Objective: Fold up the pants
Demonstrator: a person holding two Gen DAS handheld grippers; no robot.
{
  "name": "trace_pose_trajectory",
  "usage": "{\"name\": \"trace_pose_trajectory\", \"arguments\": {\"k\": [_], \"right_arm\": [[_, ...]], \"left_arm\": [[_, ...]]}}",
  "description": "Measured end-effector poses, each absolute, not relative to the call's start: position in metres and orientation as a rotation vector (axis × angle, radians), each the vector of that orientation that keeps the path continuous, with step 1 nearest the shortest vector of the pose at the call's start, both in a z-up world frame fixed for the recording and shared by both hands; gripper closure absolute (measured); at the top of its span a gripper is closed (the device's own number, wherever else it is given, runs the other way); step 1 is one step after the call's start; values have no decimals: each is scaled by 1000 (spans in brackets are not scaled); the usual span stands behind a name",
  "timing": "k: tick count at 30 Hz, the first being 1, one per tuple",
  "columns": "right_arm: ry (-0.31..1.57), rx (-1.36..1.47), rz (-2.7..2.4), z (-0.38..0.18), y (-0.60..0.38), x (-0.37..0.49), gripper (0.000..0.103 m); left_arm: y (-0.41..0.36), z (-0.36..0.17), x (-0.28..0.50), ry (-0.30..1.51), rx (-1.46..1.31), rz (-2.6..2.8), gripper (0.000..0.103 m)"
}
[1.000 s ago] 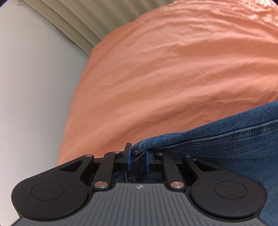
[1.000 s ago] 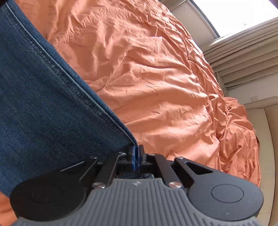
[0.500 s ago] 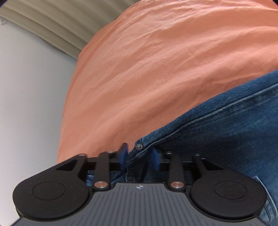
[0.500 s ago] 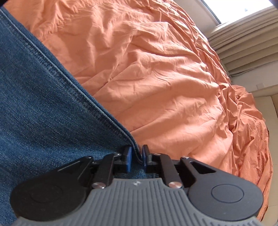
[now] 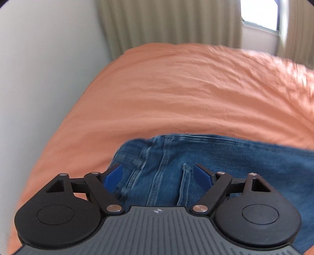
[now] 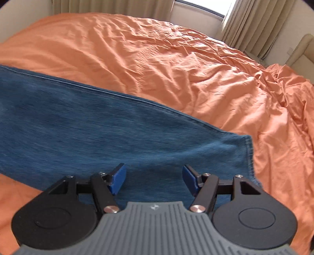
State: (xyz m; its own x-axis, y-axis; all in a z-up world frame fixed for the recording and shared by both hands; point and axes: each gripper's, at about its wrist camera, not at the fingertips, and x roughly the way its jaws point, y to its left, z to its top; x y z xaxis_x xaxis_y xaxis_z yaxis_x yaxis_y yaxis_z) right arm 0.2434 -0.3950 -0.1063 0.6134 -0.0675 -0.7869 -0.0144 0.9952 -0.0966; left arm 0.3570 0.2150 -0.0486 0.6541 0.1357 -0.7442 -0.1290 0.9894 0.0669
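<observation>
1. Two grippers, both with jaws spread and nothing clamped: left gripper and right gripper have just been opening, denim lying below the gap but no pad pressing it.
2. Pants lie flat on the orange bedsheet. In the right wrist view a leg runs from 9 o'clock in to the hem at about 4 o'clock.
3. Left wrist view shows the waistband end at centre, with seams and belt loop toward 6 o'clock. Blurry.
4. Handling, judged: denim is soft but heavyish, holds a crease, not slippery, not fragile. Sheet under it is wrinkly and may drag along.
5. Best holds, judged: pinch thick stitched edges, waistband corner for left, hem corner for right. Avoid mid-panel, where the fabric just bunches.
6. Curtains and window at 12 o'clock, wall at 9 o'clock.
</observation>
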Motion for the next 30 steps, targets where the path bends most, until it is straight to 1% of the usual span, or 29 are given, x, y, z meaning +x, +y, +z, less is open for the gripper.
{"name": "trace_pose_trajectory", "arguments": {"k": [3,5,10,11,14,16,17,18,19,20,22,23,24,25,27,29,30], "right_arm": [[842,-23,-6,-111,-359,228,43],[819,11,2,-114,-339,225,43],[811,104,29,-120,-294,229,43],[814,99,33,-120,-286,231,43],[821,54,32,-122,-267,234,43],[825,36,30,-123,-260,235,43],[828,29,25,-124,-259,235,43],[831,26,18,-125,-259,235,43],[836,27,4,-127,-259,235,43],[844,36,-17,-129,-261,237,43],[858,76,-46,-133,-267,238,43],[862,94,-57,-134,-268,238,43],[863,105,-67,-136,-270,239,43],[864,106,-71,-136,-270,239,43],[870,87,-77,-135,-268,241,44],[872,65,-84,-132,-268,243,44],[870,60,-87,-130,-269,243,44]], "left_arm": [[262,-55,316,772,-236,217,10],[289,-69,295,734,-377,271,10],[341,-129,265,648,-836,304,10],[345,-142,265,635,-909,310,12],[352,-176,274,589,-1038,318,19],[354,-188,284,548,-1077,292,19],[355,-193,291,533,-1090,284,21],[356,-197,299,532,-1095,283,26],[356,-201,308,538,-1095,284,30],[355,-204,316,548,-1088,286,39],[354,-206,328,576,-1045,307,47],[353,-205,332,579,-1029,311,53],[351,-202,335,591,-1008,323,56],[350,-198,339,606,-984,334,61],[344,-181,347,632,-898,354,73],[336,-155,349,616,-796,345,82],[331,-139,349,608,-752,340,84]]}}
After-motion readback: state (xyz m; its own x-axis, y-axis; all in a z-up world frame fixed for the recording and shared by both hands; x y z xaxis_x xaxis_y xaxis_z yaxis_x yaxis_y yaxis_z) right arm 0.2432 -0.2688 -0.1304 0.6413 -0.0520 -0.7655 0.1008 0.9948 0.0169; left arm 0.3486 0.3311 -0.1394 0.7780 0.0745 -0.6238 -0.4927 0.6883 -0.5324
